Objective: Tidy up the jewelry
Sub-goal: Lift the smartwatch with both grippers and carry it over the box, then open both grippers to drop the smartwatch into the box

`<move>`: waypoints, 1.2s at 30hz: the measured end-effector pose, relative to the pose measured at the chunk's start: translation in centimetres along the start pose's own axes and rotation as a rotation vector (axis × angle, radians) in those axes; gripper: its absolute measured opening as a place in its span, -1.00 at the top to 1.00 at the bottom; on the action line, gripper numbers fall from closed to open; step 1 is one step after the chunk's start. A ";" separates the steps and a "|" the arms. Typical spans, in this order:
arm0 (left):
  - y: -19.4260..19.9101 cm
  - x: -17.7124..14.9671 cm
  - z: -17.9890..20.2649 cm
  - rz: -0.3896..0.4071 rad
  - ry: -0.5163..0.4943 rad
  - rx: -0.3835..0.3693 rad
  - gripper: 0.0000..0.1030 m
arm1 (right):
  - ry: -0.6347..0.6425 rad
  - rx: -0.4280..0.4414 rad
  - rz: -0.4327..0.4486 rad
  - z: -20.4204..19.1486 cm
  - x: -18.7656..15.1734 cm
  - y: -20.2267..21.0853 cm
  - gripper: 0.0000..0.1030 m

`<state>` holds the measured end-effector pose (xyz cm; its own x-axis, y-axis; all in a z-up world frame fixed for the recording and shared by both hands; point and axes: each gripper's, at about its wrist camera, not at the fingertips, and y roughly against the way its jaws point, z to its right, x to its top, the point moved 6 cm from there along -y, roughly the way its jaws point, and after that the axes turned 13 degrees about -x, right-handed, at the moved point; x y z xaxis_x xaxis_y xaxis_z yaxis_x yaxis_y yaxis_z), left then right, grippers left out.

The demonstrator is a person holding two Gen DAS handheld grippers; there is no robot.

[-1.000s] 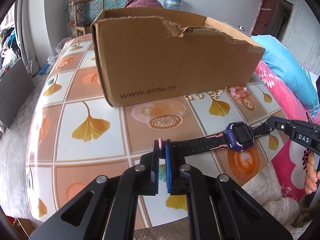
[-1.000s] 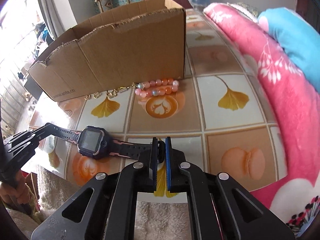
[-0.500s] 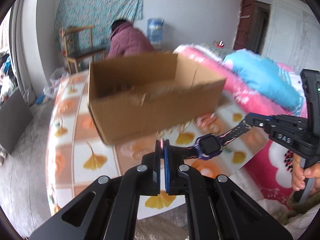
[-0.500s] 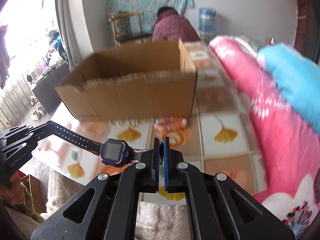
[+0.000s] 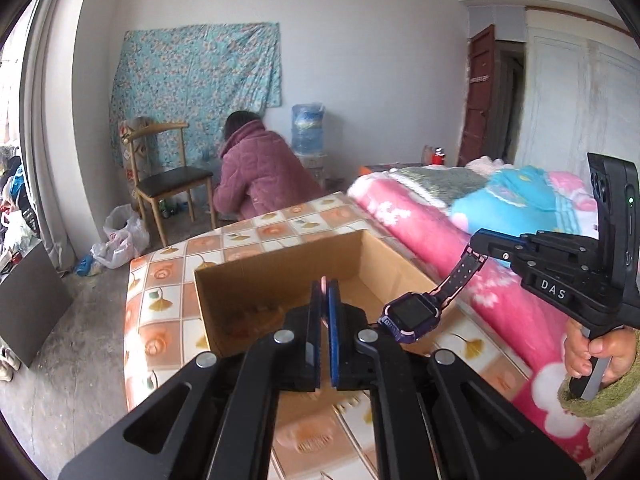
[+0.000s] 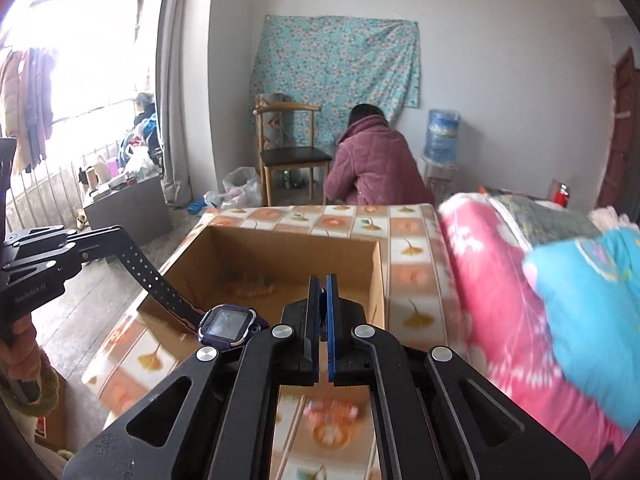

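Observation:
A purple watch [image 5: 412, 314] with a black perforated strap hangs between my two grippers, above the near edge of the open cardboard box [image 5: 280, 280]. My left gripper [image 5: 324, 296] is shut on one strap end; my right gripper [image 5: 478, 246] is shut on the other. In the right wrist view the watch [image 6: 230, 322] sits left of my right gripper [image 6: 323, 292], and my left gripper [image 6: 112, 240] holds the strap at left. The box [image 6: 280, 264] has some jewelry on its floor. A blurred pink bead bracelet [image 6: 332, 410] lies on the table near me.
The table [image 5: 160, 300] has an orange and white ginkgo-tile cover. Pink and blue bedding [image 5: 500, 208] borders its right side. A person in a mauve coat [image 5: 256, 172] crouches beyond the table, by a wooden chair [image 5: 168, 176] and a water bottle [image 5: 308, 128].
Both grippers have lifted the watch off the table and carried it up to above the box's near edge. The views now look down into the box.

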<state>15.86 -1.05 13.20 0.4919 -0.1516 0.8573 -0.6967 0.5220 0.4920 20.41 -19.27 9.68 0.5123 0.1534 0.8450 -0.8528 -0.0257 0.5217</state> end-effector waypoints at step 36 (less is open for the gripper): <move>-9.1 -3.4 -9.8 -0.226 0.295 0.025 -0.03 | -0.066 0.018 -0.149 4.2 1.0 -8.7 0.35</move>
<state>25.66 2.95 4.31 0.7615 -0.0107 0.6480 -0.5640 0.4817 0.6707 28.76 -23.03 6.50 0.6392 0.0916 0.7636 -0.7650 -0.0253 0.6435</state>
